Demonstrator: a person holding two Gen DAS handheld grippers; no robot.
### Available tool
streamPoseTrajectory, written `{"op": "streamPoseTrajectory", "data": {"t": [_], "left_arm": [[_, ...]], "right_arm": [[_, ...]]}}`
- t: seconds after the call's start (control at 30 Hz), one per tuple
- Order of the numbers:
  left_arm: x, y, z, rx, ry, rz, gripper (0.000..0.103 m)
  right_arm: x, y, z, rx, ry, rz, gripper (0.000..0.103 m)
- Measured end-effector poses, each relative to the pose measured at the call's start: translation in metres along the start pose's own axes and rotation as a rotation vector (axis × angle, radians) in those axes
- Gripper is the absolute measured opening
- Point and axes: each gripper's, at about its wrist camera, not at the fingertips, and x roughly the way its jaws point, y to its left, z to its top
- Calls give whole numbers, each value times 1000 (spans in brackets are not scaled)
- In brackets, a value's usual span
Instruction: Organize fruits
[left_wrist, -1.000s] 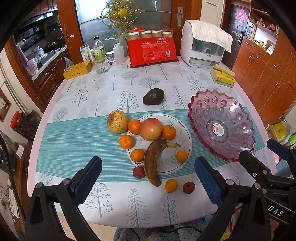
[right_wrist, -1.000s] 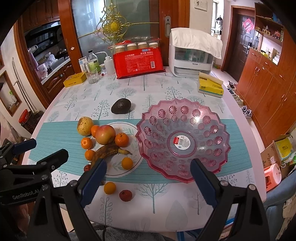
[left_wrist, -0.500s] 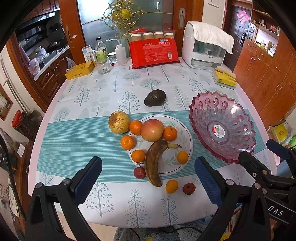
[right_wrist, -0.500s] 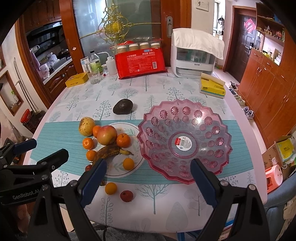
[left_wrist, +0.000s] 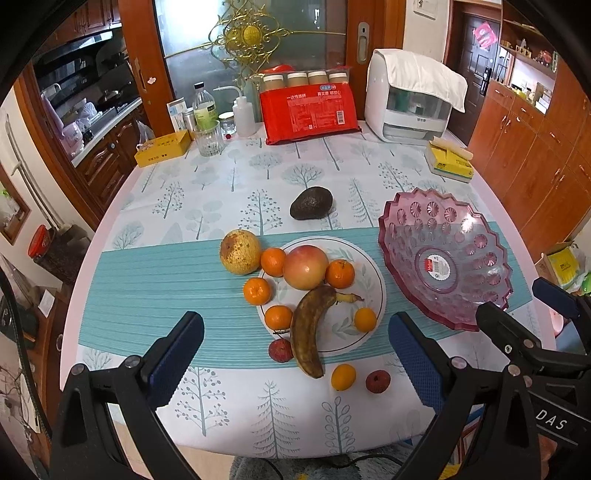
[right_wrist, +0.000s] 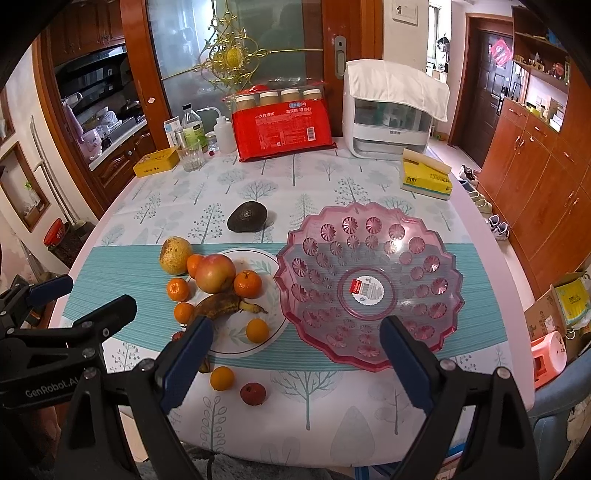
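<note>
Both views lifted slightly vs. 1 s ago; fruit unmoved. Left gripper (left_wrist: 295, 347), right gripper (right_wrist: 295, 350): jaws apart, empty. Risk: round oranges (left_wrist: 343, 376) roll off table (left_wrist: 155, 280) edge if nudged; overripe banana (left_wrist: 308, 332) bruises under hard squeeze.

The pink bowl (right_wrist: 369, 284) stands with nothing in it, its mouth free from above. Between its rim and the white plate (left_wrist: 364, 258) there is barely a gap. The plate is crowded: the banana (left_wrist: 308, 328) lies across its near edge, the apple (left_wrist: 306, 266) and tangerines pressed close around it. A small orange (left_wrist: 343, 376) and a lychee (left_wrist: 377, 381) lie on the near tablecloth, apart from each other. The avocado (left_wrist: 311, 208) sits alone behind the plate with bare cloth on every side. The far edge is blocked by the red package (left_wrist: 308, 116), bottles and a white appliance (left_wrist: 413, 96).
</note>
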Motion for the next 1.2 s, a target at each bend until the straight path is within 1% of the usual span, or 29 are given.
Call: {"op": "streamPoseTrajectory", "data": {"t": [0.13,0.3,0.47,0.63,0.9,1.2], "left_arm": [[-2,-1,0,5,-13,15,99],[-4,1,1,4,-26,17,99],[-4,2,2,-1,-7,20,99],[-3,9,-1,-20,8,2,99],[-6,12,-5,-12,-6,22,99],[-8,16,-6,-15,-6,20,99]], "right_arm": [[0,-2,1,-1,0,1,93],[-2,-2,2,-5,-7,4,93],[-2,-1,2,-11,-5,3,93],[-4,4,4,-25,-6,6,93],[-5,8,2,-34,-10,8,93],[-7,11,1,-40,-17,8,93]]}}
